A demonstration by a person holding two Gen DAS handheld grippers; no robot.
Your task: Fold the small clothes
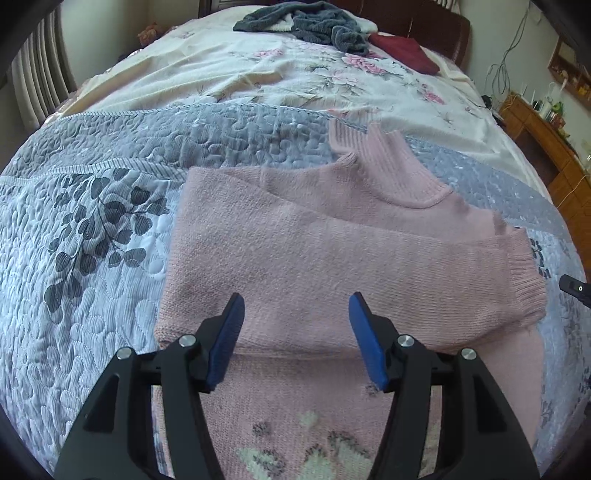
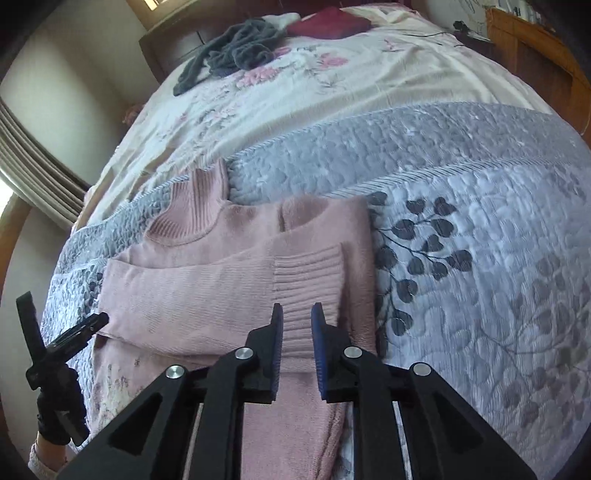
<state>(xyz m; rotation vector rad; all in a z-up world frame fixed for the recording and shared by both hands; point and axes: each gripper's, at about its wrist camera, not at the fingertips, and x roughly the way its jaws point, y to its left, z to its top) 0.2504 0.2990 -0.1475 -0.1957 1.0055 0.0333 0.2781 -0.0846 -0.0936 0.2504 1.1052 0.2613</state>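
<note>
A pink knitted sweater (image 1: 295, 236) lies flat on the quilted grey bedspread (image 1: 92, 236), collar pointing away, both sleeves folded across the chest. My left gripper (image 1: 297, 312) is open wide just above the sweater's middle, with nothing between its blue pads. In the right wrist view the sweater (image 2: 207, 280) shows its ribbed cuff (image 2: 308, 275) on top, near the right edge. My right gripper (image 2: 297, 321) hovers over that cuff with a narrow gap between its pads and no cloth clamped. The left gripper (image 2: 62, 347) shows at the left, held by a gloved hand (image 2: 55, 417).
Farther up the bed lie a heap of dark grey cloth (image 1: 306, 22) and a maroon garment (image 1: 406, 50) on a floral sheet (image 1: 258, 74). A wooden cabinet (image 1: 546, 140) stands to the right of the bed, and curtains (image 1: 40, 77) hang on the left.
</note>
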